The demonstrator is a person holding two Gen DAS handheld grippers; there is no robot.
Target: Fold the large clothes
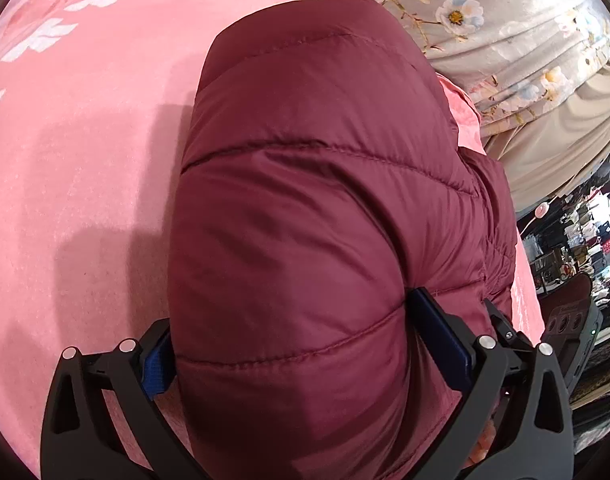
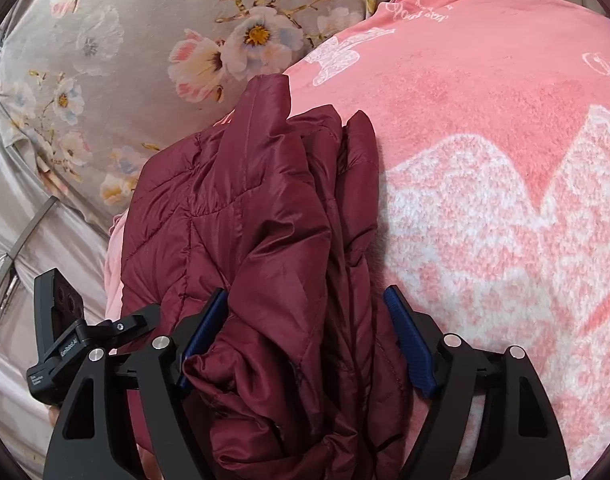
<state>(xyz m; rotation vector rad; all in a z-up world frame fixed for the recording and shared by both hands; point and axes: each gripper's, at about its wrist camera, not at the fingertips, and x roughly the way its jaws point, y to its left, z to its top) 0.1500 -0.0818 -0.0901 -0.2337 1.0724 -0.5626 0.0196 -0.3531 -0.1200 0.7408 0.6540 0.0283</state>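
both tongs, left tongs [image 1: 305,344] and right tongs [image 2: 305,336], spread wide, straddling puffy quilted maroon jacket [image 1: 325,200] on fuzzy pink blanket [image 1: 85,160]; grip unclear.

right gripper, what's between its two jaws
In the right wrist view, the bunched edge of the maroon puffer jacket fills the gap of the right gripper; a sliver of pink blanket shows beside the right-hand jaw.

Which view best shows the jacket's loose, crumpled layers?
The right wrist view: the maroon puffer jacket shows its bunched folds and stacked edges between the right gripper pads. The left wrist view shows only a smooth quilted bulge of it on the pink blanket.
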